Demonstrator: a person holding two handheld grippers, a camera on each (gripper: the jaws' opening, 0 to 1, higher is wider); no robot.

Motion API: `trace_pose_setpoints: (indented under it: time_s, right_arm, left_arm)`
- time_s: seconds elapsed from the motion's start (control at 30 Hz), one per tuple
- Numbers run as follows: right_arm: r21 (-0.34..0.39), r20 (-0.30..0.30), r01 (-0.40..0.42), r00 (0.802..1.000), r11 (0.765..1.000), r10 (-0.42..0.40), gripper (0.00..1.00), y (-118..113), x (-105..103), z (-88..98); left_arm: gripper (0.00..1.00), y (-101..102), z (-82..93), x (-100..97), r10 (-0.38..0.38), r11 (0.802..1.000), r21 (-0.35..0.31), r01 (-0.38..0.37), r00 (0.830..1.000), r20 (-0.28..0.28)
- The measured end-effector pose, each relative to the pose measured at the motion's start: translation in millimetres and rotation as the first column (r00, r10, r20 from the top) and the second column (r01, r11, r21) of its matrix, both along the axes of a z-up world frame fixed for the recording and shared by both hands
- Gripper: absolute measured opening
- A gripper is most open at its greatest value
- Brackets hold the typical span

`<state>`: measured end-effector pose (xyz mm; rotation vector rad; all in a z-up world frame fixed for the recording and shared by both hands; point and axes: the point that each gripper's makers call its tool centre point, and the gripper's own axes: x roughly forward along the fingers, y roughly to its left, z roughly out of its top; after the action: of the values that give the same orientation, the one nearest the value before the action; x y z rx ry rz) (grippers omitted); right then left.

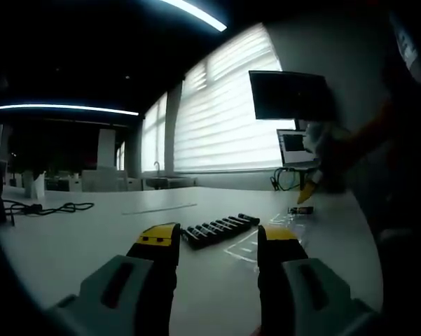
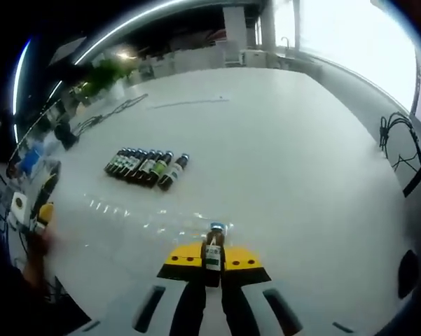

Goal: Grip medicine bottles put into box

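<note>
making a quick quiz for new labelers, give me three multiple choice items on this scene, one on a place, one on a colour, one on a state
1. Where does the row of bottles lie?
A. flat on the white table
B. inside a drawer
C. on a chair

2. What colour are the jaw tips of the right hand-held gripper?
A. red
B. yellow
C. blue

3. What is the state of the right hand-held gripper?
A. open, holding nothing
B. shut on a cable
C. shut on a bottle

Key:
1 A, the right gripper view shows the bottles side by side on the tabletop.
2 B, yellow pads flank the held bottle.
3 C, a small labelled bottle stands clamped between the jaws, while the left hand-held gripper is open with nothing between its jaws.
</note>
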<state>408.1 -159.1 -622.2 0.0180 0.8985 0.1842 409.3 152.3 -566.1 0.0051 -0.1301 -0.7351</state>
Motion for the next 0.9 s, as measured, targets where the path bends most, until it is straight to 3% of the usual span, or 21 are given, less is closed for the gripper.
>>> trace_pose_setpoints:
  time_s: [0.23,0.67,0.9]
  right_arm:
    - [-0.001,-0.024,-0.016,1.0,1.0,0.016,0.03,0,-5,-11.0]
    - [-0.032,-0.026,-0.04,0.999,0.999,0.04,0.01,4,-7,-13.6]
    - [-0.043,0.014,-0.042,0.999,0.998,0.042,0.01,8,-8,-13.3]
  left_arm:
    - [0.37,0,-0.8,0.2,0.0,1.0,0.003,0.0,1.0,-0.002]
    - [0.37,0,-0.9,0.6,0.003,1.0,0.003,-0.003,1.0,-0.003]
    - [0.37,0,-0.5,0.2,0.002,1.0,0.003,-0.002,1.0,-0.001]
